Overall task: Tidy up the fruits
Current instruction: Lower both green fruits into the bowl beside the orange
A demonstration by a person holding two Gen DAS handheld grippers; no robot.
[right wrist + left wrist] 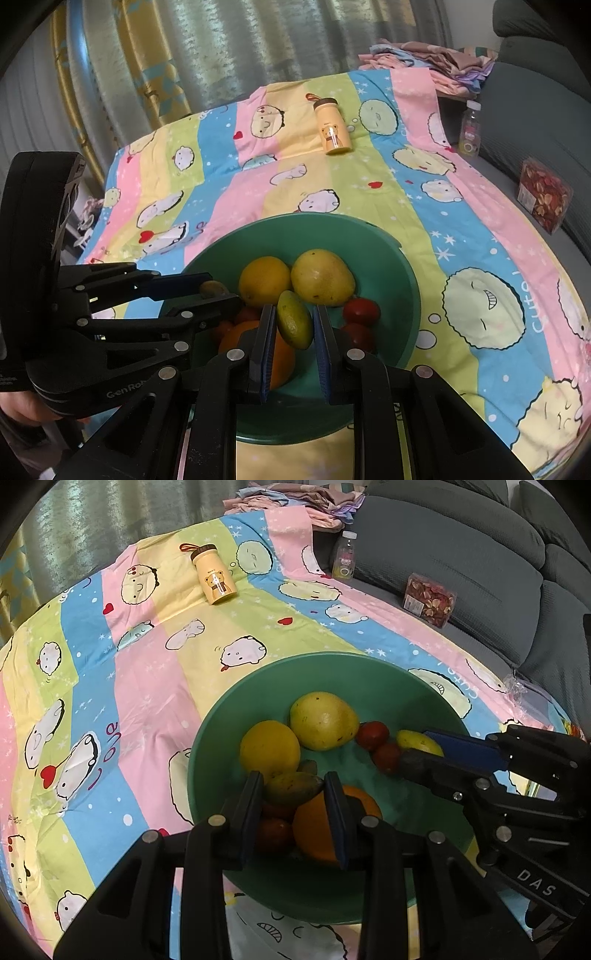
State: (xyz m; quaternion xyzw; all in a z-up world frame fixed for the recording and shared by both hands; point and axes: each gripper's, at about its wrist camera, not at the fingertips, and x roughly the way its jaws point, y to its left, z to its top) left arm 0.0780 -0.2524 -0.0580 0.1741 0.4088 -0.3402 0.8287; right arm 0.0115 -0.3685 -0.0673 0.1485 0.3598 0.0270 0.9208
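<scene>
Both claws are over the green bowl (207,746). Left claw (293,788) is clamped on a small greenish mango (291,786), right claw (294,325) on a small lime-yellow fruit (294,325). Risk: round skins slip from the pads, drop, knock the tomatoes (361,312) around.
</scene>
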